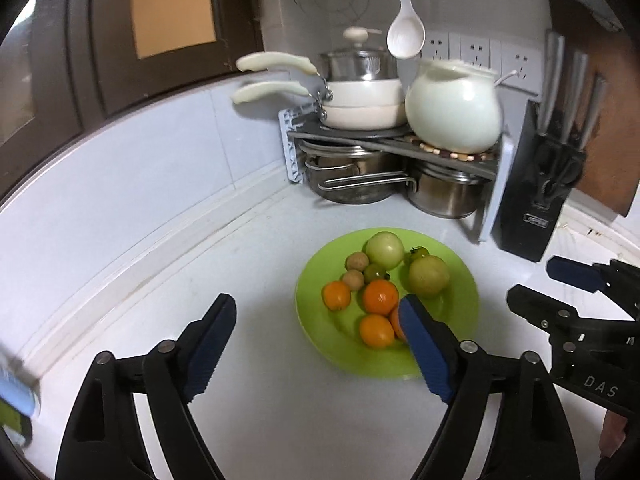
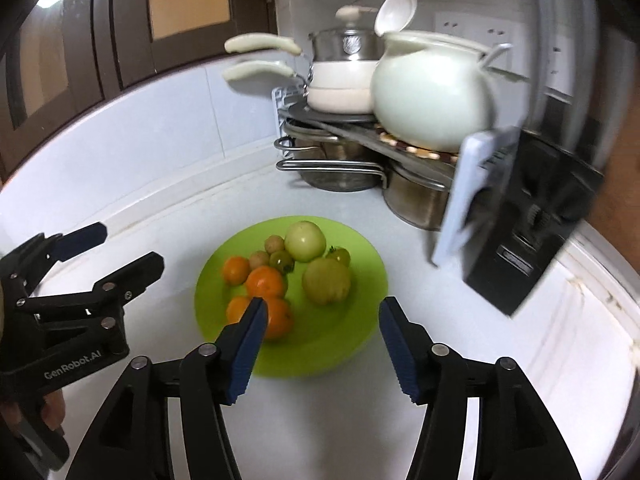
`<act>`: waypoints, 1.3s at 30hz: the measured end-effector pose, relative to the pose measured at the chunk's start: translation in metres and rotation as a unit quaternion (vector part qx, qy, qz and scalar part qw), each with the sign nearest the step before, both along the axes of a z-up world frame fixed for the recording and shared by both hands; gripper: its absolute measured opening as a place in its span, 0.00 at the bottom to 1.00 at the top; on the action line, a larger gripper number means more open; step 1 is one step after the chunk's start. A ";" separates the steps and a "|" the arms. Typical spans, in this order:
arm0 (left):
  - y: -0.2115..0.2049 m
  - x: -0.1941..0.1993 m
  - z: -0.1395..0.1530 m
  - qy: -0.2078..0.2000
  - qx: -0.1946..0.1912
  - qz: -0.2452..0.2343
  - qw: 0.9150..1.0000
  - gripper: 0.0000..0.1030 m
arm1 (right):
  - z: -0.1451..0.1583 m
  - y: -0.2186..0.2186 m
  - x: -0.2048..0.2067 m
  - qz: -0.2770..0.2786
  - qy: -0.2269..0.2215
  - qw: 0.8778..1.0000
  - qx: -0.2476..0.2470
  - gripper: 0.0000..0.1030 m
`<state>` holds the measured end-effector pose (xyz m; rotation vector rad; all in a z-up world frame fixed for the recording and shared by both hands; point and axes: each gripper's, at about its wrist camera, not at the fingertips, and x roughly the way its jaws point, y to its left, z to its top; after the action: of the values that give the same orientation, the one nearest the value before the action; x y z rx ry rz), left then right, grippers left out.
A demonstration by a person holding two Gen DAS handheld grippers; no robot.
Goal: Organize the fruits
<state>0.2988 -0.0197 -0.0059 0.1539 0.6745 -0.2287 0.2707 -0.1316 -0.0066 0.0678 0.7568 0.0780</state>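
Observation:
A green plate (image 1: 452, 344) (image 2: 340, 344) sits on the white counter and holds several fruits: orange ones (image 1: 381, 297) (image 2: 265, 281) at the front, two large pale green ones (image 1: 428, 276) (image 2: 327, 281) (image 1: 385, 249) (image 2: 305, 241), small green tomatoes and two small brown fruits (image 1: 357, 261) behind. My left gripper (image 1: 316, 308) is open and empty, its right finger over the plate's front edge. My right gripper (image 2: 322, 312) is open and empty above the plate's front part. Each gripper also shows in the other's view, the right gripper (image 1: 544, 280) and the left gripper (image 2: 120, 244), both open.
A corner rack (image 1: 392, 136) with white pans, steel pots and a white jar (image 1: 454, 108) stands behind the plate. A black knife block (image 1: 536, 192) stands to the right. A white ladle (image 1: 406, 36) hangs above. The wall runs along the left.

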 end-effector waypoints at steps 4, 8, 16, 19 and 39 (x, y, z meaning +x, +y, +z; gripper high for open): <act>0.007 -0.030 0.006 -0.009 -0.005 0.002 1.000 0.86 | 0.008 -0.003 -0.033 -0.015 -0.015 1.000 -0.002 0.63; 0.009 -0.065 0.012 -0.018 -0.017 0.002 1.000 0.88 | 0.018 -0.007 -0.065 -0.022 -0.031 0.999 -0.010 0.68; 0.010 -0.132 0.026 -0.041 -0.034 0.018 0.998 0.94 | 0.035 -0.017 -0.126 -0.013 -0.058 0.998 -0.011 0.75; 0.011 -0.151 0.032 -0.047 -0.040 0.023 0.998 0.97 | 0.040 -0.022 -0.148 -0.009 -0.065 0.998 -0.006 0.77; 0.019 -0.262 0.045 -0.069 -0.048 0.039 0.996 1.00 | 0.054 -0.033 -0.255 0.001 -0.088 0.996 -0.003 0.82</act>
<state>0.0372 -0.0009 0.0386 0.0504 0.5298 -0.1745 0.0154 -0.1650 0.0473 0.0540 0.5817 0.0816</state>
